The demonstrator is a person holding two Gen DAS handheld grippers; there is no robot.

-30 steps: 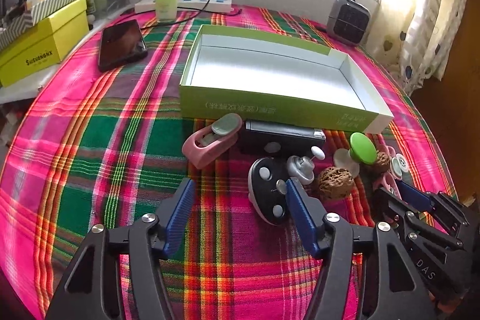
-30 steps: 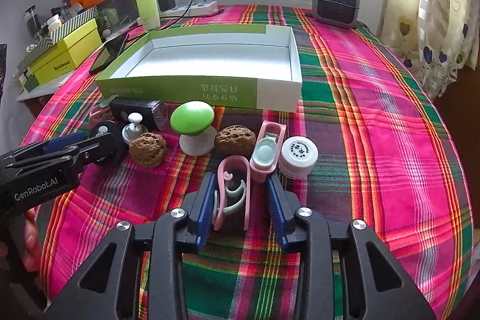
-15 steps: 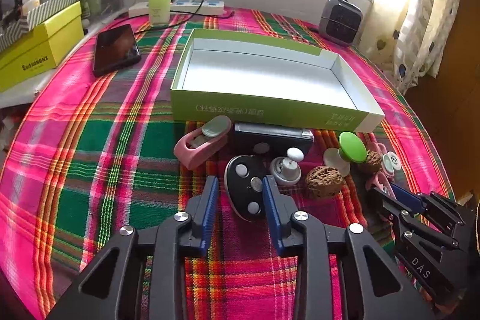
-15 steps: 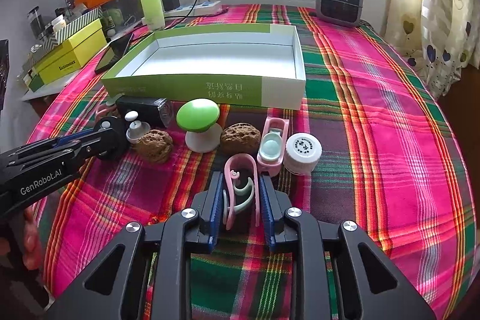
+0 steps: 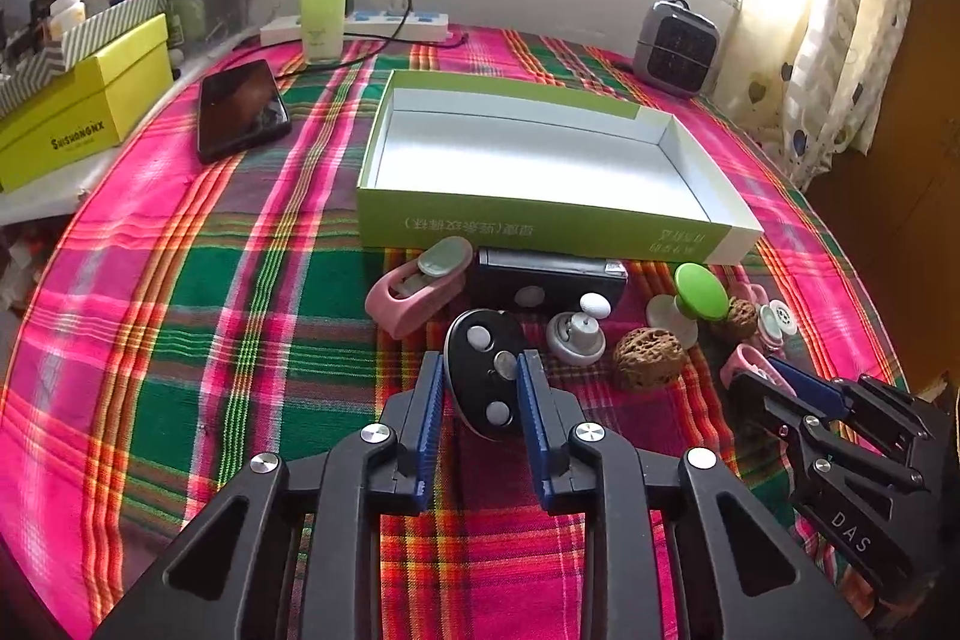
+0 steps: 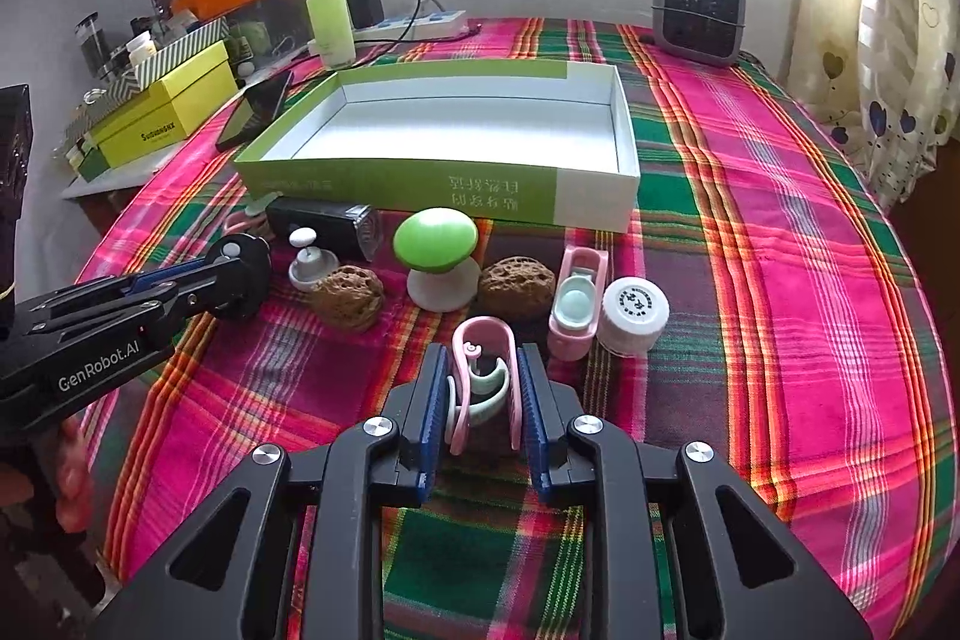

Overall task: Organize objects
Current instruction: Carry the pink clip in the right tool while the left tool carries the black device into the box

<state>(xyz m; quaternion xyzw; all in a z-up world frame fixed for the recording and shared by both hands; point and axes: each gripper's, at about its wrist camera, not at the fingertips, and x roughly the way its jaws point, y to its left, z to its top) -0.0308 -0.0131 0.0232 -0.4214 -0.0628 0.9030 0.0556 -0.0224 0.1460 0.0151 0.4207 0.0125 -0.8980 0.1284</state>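
Risking a slip at the left gripper (image 5: 480, 385): squeezing the black oval gadget (image 5: 480, 376) across smooth, curved flanks, likely pushing it forward out of the pads on lifting, toward the grey knob (image 5: 576, 337) and the walnut (image 5: 648, 358) just beside it. Risking a twist at the right gripper (image 6: 483, 391): pinching the pink clip (image 6: 480, 340), a thin springy loop, possibly flexing or turning it under pressure, and possibly brushing the pink toy tub (image 6: 579, 304) and the white cap (image 6: 635, 307) nearby on rising.

Left: closing the jaws from both sides onto the gadget between them, touching its flanks with the blue pads, holding the near half of the oval and leaving the far end past the tips. Right: clamping the clip by its two outer legs, leaving the rounded end beyond the tips. Keeping both items low at the plaid cloth (image 5: 240, 340), in front of the empty green box (image 5: 540, 226) and not yet inside it.
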